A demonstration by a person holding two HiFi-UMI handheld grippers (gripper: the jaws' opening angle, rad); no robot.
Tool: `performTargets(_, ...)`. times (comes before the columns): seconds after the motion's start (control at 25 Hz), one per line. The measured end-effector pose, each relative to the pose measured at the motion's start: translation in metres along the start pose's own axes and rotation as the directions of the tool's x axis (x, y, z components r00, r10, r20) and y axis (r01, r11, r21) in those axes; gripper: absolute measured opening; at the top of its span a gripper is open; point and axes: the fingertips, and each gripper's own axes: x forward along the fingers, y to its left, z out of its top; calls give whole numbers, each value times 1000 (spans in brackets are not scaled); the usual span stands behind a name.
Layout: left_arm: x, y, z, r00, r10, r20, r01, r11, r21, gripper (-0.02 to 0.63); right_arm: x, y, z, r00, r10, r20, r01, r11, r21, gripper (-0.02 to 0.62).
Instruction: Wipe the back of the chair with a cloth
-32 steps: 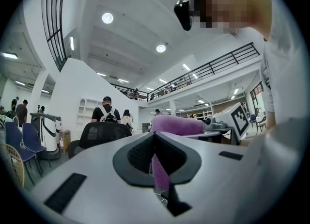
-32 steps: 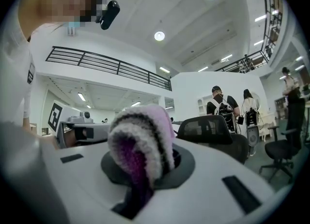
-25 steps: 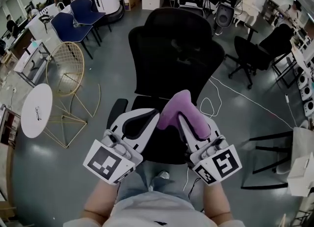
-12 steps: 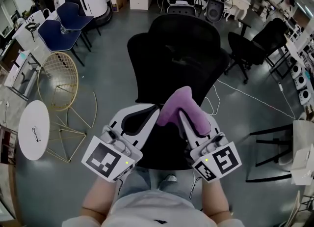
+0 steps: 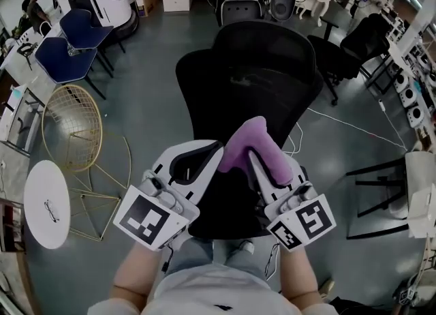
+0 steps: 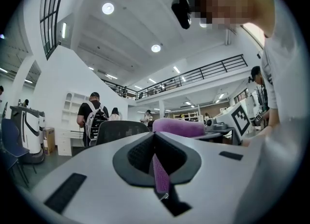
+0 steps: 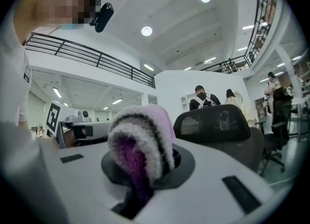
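Observation:
A black mesh office chair (image 5: 252,82) stands right in front of me, its tall back facing me. A fluffy purple cloth (image 5: 255,146) is held up before that back, apart from it. My right gripper (image 5: 269,160) is shut on the cloth, which bulges out of its jaws (image 7: 140,140). My left gripper (image 5: 208,150) is shut too, with a thin strip of the cloth (image 6: 160,174) pinched in its seam. The two grippers sit side by side, tips almost meeting. The chair's top edge (image 7: 218,121) shows beyond the right jaws.
Two blue chairs (image 5: 65,51), a gold wire chair (image 5: 71,129) and a small white round table (image 5: 46,203) are at the left. Another black chair (image 5: 354,41) and a black frame (image 5: 381,198) stand at the right, with a white cable (image 5: 340,123) across the grey floor. People stand far behind.
My view has drifted, so the chair sits a little nearer and more central. Both grippers keep the same hold on the cloth.

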Motion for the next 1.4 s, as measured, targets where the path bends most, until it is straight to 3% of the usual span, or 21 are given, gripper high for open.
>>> performTargets(0.48, 11, 25, -4, 995, -96, -1, 96, 995, -23, 12, 21, -3, -7, 993, -118, -30, 118, 993, 8, 43)
performTargets(0.68, 26, 32, -4, 994, -106, 35, 107, 994, -18, 12, 27, -16, -13, 989, -138, -48, 139, 990, 10, 43)
performTargets(1.4, 57, 84, -17, 1000, -6, -11, 5, 998, -55, 12, 133, -97, 1, 991, -115, -70, 115, 993, -12, 43)
